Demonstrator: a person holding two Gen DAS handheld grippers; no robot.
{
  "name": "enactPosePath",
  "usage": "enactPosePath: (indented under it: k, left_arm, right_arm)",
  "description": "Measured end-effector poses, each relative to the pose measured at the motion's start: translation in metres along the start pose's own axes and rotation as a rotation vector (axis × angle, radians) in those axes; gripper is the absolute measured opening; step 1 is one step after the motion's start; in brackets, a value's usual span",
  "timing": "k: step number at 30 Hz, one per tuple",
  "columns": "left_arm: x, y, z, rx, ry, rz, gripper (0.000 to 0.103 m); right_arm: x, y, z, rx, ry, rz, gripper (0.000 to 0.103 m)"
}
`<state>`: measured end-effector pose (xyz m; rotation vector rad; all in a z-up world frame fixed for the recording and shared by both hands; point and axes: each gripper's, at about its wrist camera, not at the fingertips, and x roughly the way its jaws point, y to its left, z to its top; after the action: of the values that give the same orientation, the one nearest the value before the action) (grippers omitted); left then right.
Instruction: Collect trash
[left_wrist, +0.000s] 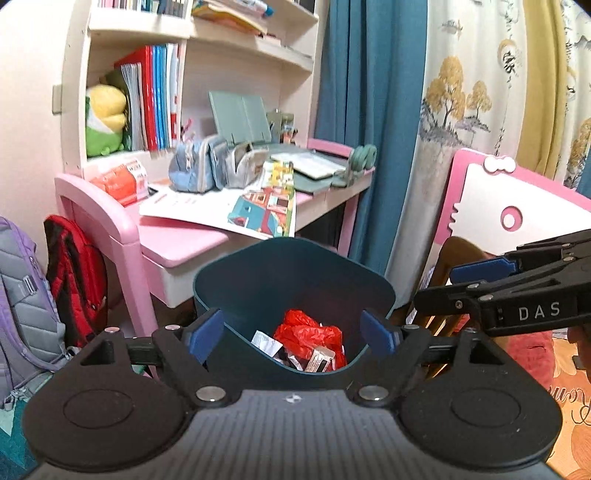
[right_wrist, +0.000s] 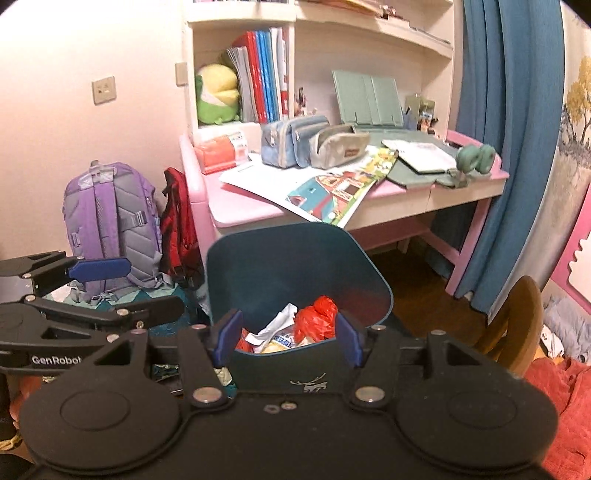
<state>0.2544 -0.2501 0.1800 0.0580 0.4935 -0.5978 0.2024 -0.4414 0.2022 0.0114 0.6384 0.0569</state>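
Note:
A dark teal trash bin (left_wrist: 295, 273) stands on the floor in front of the pink desk; it also shows in the right wrist view (right_wrist: 295, 266). Inside lie a crumpled red plastic bag (left_wrist: 306, 332), white paper scraps (left_wrist: 266, 341) and small wrappers; the red bag (right_wrist: 317, 317) and paper (right_wrist: 277, 325) show there too. My left gripper (left_wrist: 293, 332) is open and empty, just above the bin's near rim. My right gripper (right_wrist: 288, 334) is open and empty, also over the near rim. Each gripper shows from the side in the other's view.
A pink desk (right_wrist: 240, 206) behind the bin holds papers, pencil cases (right_wrist: 291, 142) and a book stand. A purple backpack (right_wrist: 110, 225) and a red bag (right_wrist: 179, 229) lean at its left. Blue curtain (right_wrist: 506, 147), wooden chair (right_wrist: 513, 328) and pink chair (left_wrist: 517, 206) stand right.

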Motion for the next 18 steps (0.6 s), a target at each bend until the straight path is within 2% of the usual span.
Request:
enactPosePath:
  k: [5,9,18]
  left_arm:
    - [-0.023,0.0,-0.003,-0.017,-0.024,-0.006,0.085]
    - [-0.04,0.001,-0.007,-0.034,-0.052,-0.011,0.103]
    - [-0.066,0.0,-0.017,-0.017,-0.064,-0.029,0.103]
  right_arm:
    - [-0.02,0.011,-0.009,-0.006,-0.033,0.011,0.055]
    - [-0.035,0.019,-0.018,-0.012,-0.059,0.01,0.055]
    - [-0.06,0.035,-0.029,-0.018,-0.09,0.016,0.055]
